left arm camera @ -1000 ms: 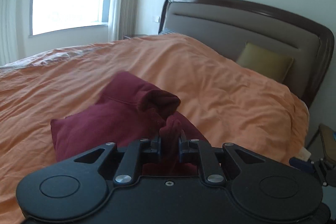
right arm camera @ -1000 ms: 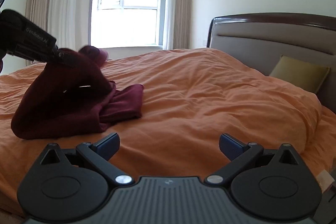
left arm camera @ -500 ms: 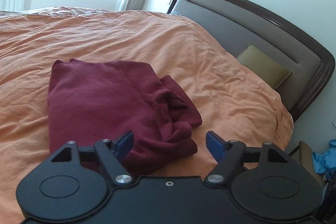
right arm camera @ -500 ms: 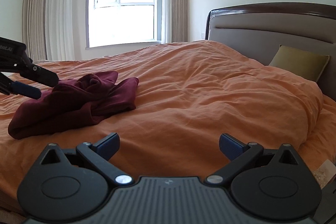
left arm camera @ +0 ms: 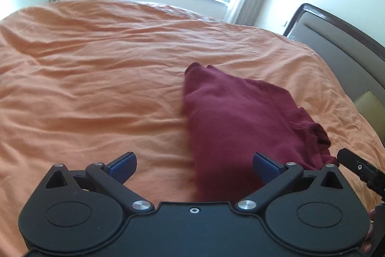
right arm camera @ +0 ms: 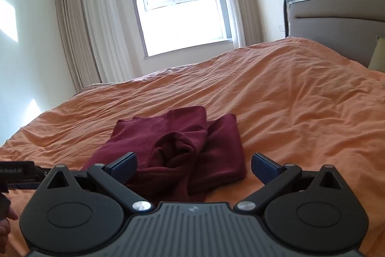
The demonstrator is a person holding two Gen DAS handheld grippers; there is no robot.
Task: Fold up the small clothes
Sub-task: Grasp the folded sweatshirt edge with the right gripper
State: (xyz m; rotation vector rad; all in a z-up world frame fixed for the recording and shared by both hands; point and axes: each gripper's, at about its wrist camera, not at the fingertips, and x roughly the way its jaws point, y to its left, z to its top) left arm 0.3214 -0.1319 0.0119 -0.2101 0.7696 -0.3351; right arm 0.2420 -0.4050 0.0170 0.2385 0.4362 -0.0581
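A maroon garment (left arm camera: 240, 117) lies roughly folded on the orange duvet (left arm camera: 96, 88), with a crumpled cuff or collar end at its right. My left gripper (left arm camera: 195, 166) hovers over its near edge. Its jaws are opening and stand wide. The cloth's edge shows between the blue pads (left arm camera: 122, 165), but they do not touch it. In the right wrist view the garment (right arm camera: 182, 143) sits straight ahead, its bunched part nearest. My right gripper (right arm camera: 194, 166) stands open just short of it and holds nothing. Each gripper shows at the edge of the other's view: the right gripper (left arm camera: 358, 168), the left gripper (right arm camera: 16, 171).
The duvet (right arm camera: 300, 112) covers the whole bed. A dark-framed padded headboard (right arm camera: 336, 18) and an olive pillow (left arm camera: 368, 102) stand at the right. A window (right arm camera: 182, 11) with curtains lies beyond the bed. Part of a hand (right arm camera: 4, 223) shows at the left edge.
My left gripper let go of the maroon cloth, opened wide, rolled and swung left. The garment dropped onto the duvet. My right gripper, open throughout, moved up to face it.
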